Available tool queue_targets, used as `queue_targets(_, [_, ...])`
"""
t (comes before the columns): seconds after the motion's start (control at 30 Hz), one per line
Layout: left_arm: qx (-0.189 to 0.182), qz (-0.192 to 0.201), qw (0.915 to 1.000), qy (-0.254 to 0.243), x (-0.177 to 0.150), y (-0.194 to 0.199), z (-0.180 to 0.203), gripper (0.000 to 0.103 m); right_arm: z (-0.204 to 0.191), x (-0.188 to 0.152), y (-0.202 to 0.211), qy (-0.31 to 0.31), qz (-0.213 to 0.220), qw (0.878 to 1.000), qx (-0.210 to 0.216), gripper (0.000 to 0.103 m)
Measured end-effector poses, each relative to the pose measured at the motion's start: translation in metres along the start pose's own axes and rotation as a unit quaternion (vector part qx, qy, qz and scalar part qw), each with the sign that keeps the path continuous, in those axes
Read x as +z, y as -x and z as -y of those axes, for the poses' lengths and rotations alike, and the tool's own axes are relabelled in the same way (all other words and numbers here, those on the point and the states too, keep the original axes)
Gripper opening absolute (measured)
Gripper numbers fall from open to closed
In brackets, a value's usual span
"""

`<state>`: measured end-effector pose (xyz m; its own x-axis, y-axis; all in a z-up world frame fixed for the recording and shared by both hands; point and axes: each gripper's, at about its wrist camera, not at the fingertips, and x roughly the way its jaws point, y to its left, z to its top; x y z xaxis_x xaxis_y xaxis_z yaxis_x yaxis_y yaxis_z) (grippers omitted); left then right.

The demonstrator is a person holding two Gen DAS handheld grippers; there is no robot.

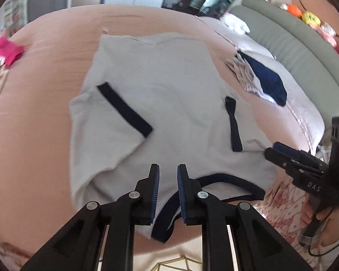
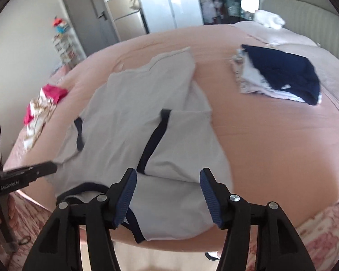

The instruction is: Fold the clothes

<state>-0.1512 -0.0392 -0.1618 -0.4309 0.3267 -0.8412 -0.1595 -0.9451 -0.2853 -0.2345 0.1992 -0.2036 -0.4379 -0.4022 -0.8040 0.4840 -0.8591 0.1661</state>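
White shirt point(image 1: 165, 79) flat on bed point(image 1: 34, 124), sleeves folded in, collar nearest, long axis running away. Left gripper point(image 1: 168, 169) slightly parted at collar, right gripper point(image 2: 168, 171) spread wide; both empty.

I see a pale grey T-shirt point(image 1: 169, 85) with navy trim lying flat on the pink bed, collar point(image 1: 214, 180) at six o'clock, hem toward twelve. Both navy-cuffed sleeves are folded inward over the body. A stack of folded clothes point(image 2: 280, 76), navy on top, sits at two o'clock.
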Motion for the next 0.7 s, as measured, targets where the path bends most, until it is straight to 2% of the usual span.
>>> queue_targets(0.1, [0.003, -0.043, 0.9991, -0.002, -0.007, -0.023, 0.001, 0.014, -0.018, -0.011, -0.039, 0.028, -0.076, 0.997, 0.000, 0.058])
queue_targets(0.17, [0.005, -0.071, 0.9975, -0.003, -0.012, -0.037, 0.002, 0.014, -0.018, -0.024, -0.032, 0.040, -0.074, 0.996, -0.010, 0.058])
queue_targets(0.27, [-0.001, -0.079, 0.9969, -0.001, -0.033, -0.019, -0.003, 0.014, -0.016, -0.038, -0.018, 0.048, -0.080, 0.996, -0.010, 0.058])
queue_targets(0.33, [-0.021, -0.092, 0.9955, 0.008, -0.037, -0.009, -0.004, 0.015, -0.016, -0.030, -0.020, 0.045, -0.085, 0.995, 0.001, 0.058])
queue_targets(0.43, [-0.030, -0.072, 0.9969, 0.004, -0.025, 0.005, -0.001, 0.015, -0.016, -0.019, -0.022, 0.040, -0.092, 0.995, 0.017, 0.060])
queue_targets(0.47, [-0.022, -0.066, 0.9976, -0.006, -0.018, 0.006, 0.000, 0.015, -0.016, -0.015, -0.022, 0.039, -0.095, 0.994, 0.023, 0.070])
queue_targets(0.57, [-0.003, -0.043, 0.9982, -0.041, 0.015, 0.007, 0.008, 0.015, -0.015, -0.002, -0.023, 0.033, -0.099, 0.994, 0.040, 0.071])
queue_targets(0.7, [-0.006, 0.002, 0.9942, -0.107, 0.079, -0.001, 0.009, 0.016, 0.004, 0.056, -0.008, 0.003, -0.024, 0.999, 0.045, 0.071])
